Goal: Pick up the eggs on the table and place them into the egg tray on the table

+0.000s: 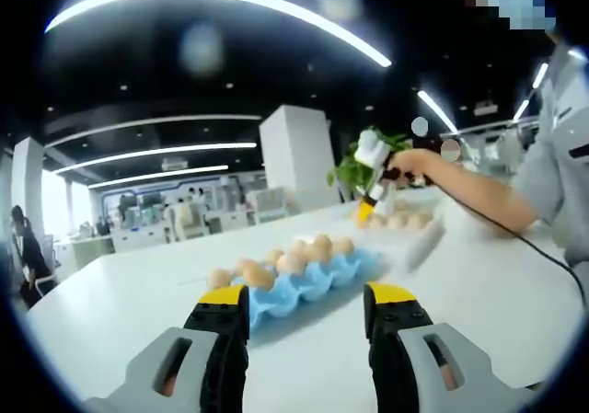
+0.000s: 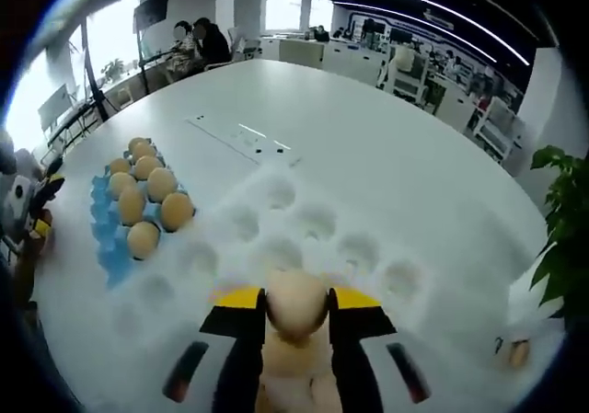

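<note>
A blue egg tray (image 1: pixel 345 270) holding several brown eggs (image 1: pixel 293 261) lies on the white table just beyond my left gripper (image 1: pixel 308 301), which is open with nothing between its yellow-tipped jaws. My right gripper (image 2: pixel 296 310) is shut on a brown egg (image 2: pixel 296 301), held low over a clear plastic egg tray (image 2: pixel 317 224) with bare hollows. In the left gripper view, a hand holds the right gripper (image 1: pixel 366 212) pointing down over that clear tray (image 1: pixel 419 238), where a few eggs (image 1: pixel 398 220) sit. The blue tray (image 2: pixel 106 247) with its eggs (image 2: pixel 145 200) lies left of the clear one.
The round white table (image 2: pixel 386 128) carries a flat socket strip (image 2: pixel 244 137). A green potted plant (image 2: pixel 563 220) stands at the table's edge beside the clear tray. The left gripper (image 2: pixel 32 206) shows at the left edge. Desks, chairs and seated people lie beyond the table.
</note>
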Tool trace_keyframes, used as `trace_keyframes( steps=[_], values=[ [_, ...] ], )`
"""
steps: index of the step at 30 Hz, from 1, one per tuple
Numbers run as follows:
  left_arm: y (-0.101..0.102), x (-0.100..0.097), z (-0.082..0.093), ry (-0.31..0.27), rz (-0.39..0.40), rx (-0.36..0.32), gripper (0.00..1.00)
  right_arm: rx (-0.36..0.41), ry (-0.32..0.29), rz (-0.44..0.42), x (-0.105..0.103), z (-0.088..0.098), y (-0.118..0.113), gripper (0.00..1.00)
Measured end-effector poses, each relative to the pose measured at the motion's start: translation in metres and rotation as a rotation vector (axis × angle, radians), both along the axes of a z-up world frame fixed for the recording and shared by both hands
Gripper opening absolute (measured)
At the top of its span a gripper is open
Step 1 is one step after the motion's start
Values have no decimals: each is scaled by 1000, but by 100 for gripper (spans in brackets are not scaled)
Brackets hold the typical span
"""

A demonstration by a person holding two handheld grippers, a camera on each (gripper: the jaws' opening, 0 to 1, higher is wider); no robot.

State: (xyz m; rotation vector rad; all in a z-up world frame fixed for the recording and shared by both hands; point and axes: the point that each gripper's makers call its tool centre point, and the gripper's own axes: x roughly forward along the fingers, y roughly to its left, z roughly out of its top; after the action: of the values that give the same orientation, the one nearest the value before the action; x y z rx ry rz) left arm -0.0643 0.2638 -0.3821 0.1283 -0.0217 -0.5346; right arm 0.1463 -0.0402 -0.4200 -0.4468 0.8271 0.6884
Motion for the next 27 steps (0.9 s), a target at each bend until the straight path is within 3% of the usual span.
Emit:
trace_keyframes(
  steps=[13, 18, 27],
  values=[
    [0, 1, 0, 1, 1, 0, 50, -21, -12, 22, 7, 3, 3, 28],
    [0, 1, 0, 1, 1, 0, 50, 4, -16, 35, 7, 5, 10, 28],
    [1, 1, 0, -2, 3, 2, 50, 15, -71, 75, 10, 20, 22, 28]
  ],
)
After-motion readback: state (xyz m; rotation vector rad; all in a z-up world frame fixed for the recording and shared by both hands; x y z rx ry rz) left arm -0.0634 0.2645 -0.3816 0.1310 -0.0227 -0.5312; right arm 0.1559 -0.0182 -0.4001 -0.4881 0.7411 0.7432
